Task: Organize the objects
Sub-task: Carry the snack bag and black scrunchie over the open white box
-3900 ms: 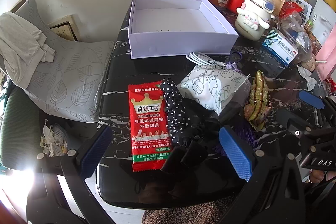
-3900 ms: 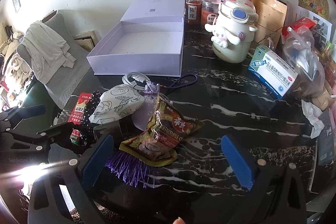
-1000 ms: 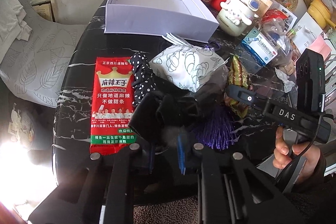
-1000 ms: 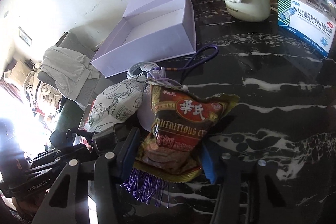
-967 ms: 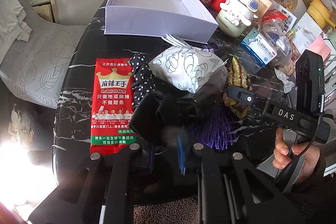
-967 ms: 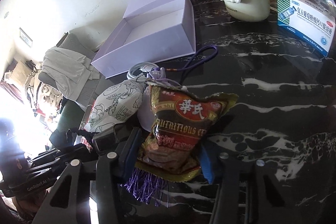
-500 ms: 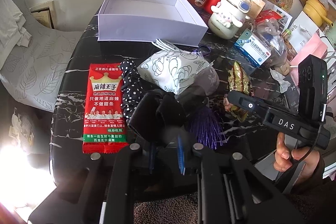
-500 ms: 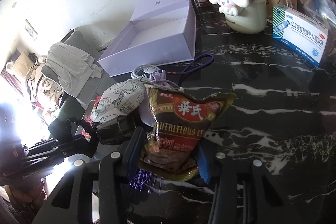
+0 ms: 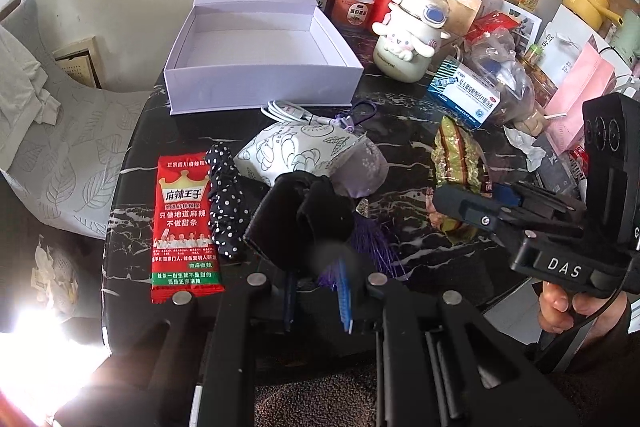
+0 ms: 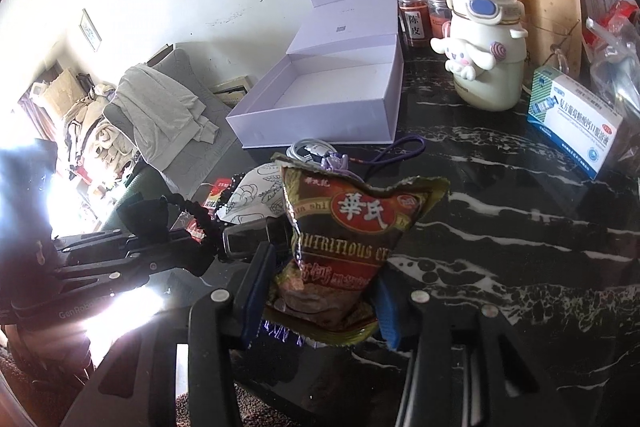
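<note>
Angled down over black marble table (image 10: 520,227). Left gripper (image 9: 316,291) clamped on black bow (image 9: 304,223), polka-dot tail trailing beside red snack packet (image 9: 184,223). Right gripper (image 10: 320,303) pinching brown crinkled snack bag (image 10: 344,243) upright, lower edge hidden. Open lilac box (image 9: 260,67) behind

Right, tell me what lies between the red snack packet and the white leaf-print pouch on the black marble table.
In the left wrist view, a black polka-dot scrunchie lies between the red snack packet and the white leaf-print pouch, alongside the packet's right edge.
</note>
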Demonstrator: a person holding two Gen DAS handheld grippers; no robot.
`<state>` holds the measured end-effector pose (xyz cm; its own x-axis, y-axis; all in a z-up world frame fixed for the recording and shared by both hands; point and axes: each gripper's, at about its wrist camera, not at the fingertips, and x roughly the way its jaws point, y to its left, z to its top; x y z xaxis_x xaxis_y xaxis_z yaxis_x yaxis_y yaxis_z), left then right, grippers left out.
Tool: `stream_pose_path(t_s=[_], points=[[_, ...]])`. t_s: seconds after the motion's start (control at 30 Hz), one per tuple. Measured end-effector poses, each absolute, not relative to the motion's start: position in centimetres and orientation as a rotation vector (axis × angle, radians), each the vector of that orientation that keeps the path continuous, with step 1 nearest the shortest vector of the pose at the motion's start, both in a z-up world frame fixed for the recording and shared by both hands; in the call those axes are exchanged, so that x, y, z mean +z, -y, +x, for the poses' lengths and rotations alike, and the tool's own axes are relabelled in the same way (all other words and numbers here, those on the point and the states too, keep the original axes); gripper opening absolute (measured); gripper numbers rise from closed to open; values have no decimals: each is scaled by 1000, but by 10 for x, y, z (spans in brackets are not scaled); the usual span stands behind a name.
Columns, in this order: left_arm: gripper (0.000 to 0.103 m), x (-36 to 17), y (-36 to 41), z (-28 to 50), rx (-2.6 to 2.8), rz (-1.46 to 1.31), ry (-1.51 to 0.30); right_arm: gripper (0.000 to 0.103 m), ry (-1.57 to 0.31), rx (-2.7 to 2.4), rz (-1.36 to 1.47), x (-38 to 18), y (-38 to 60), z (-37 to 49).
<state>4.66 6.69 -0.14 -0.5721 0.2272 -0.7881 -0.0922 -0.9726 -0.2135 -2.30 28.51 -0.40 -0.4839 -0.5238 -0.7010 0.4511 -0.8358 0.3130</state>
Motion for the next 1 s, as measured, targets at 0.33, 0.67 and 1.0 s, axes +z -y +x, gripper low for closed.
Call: stream_pose_path(t_s=[0.33, 0.67, 1.0], points=[[16, 23, -75, 19, 2633, -1319, 135, 47, 44, -2268, 1061, 19, -274, -46], [16, 48, -70, -31, 2663, -1257, 46, 47, -8, -2258, 1010, 40, -261, -84], [16, 57, -63, -85, 2652, -1236, 15, 47, -40, -2255, 970, 53, -246, -123]])
